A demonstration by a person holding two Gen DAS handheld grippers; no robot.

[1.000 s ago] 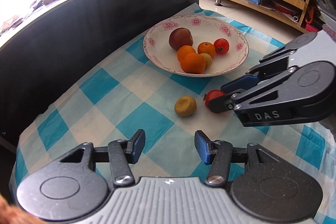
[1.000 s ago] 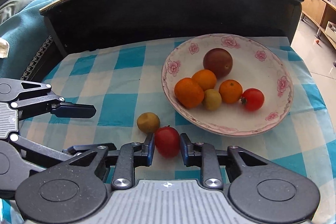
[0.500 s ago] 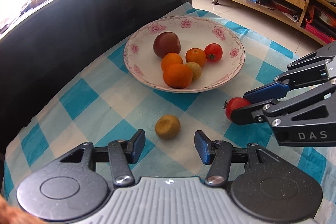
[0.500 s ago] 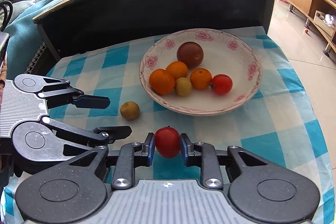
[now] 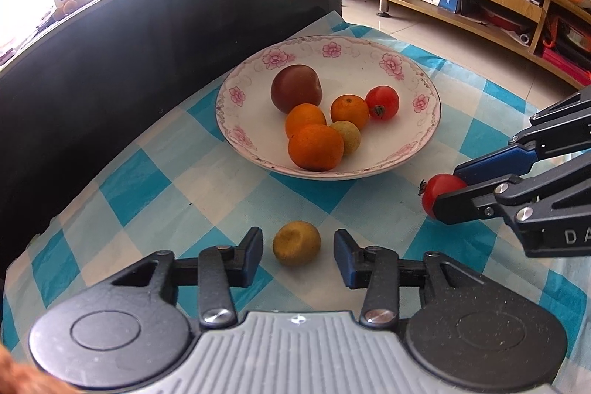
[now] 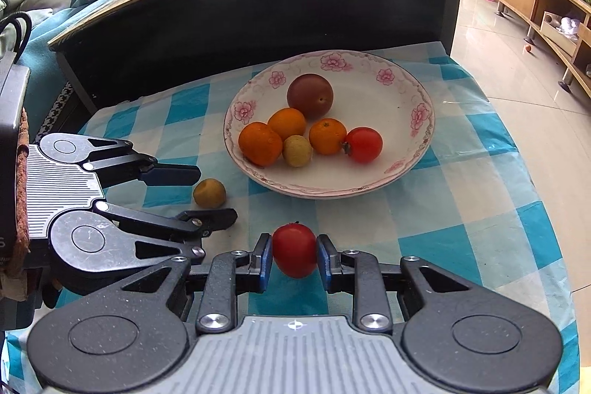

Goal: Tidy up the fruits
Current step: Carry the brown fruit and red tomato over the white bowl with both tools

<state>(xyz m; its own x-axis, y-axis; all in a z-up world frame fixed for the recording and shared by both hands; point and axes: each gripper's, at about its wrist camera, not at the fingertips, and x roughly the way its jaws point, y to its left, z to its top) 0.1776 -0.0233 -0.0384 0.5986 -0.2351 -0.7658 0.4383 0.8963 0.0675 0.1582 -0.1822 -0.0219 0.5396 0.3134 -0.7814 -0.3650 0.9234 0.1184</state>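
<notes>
Two pickups under way at once, both aimed at the flowered plate [image 6: 417, 150] near the far edge of the checked cloth [image 6: 461, 209]. Right gripper [image 6: 294, 257] clamped on a red tomato [image 6: 294, 255], pads pressed to both its sides, held at the near edge of the cloth, well short of the plate rim. Left gripper [image 5: 297, 255] spread apart around the small yellow-brown fruit [image 5: 296, 243], a gap on either side, nothing touching yet; fruit resting on the cloth between plate and near edge. Already on the plate: a dark plum [image 5: 296, 93], three oranges [image 5: 316, 146], a pale small fruit [image 5: 347, 136] and a second tomato [image 5: 382, 101]. Next, by judgement: squeeze the left pads shut gently on the round fruit, likely to roll if nudged off-centre; carry the tomato forward over the rim toward the bare right side of the plate, then release low to avoid bruising or knocking the pile.
</notes>
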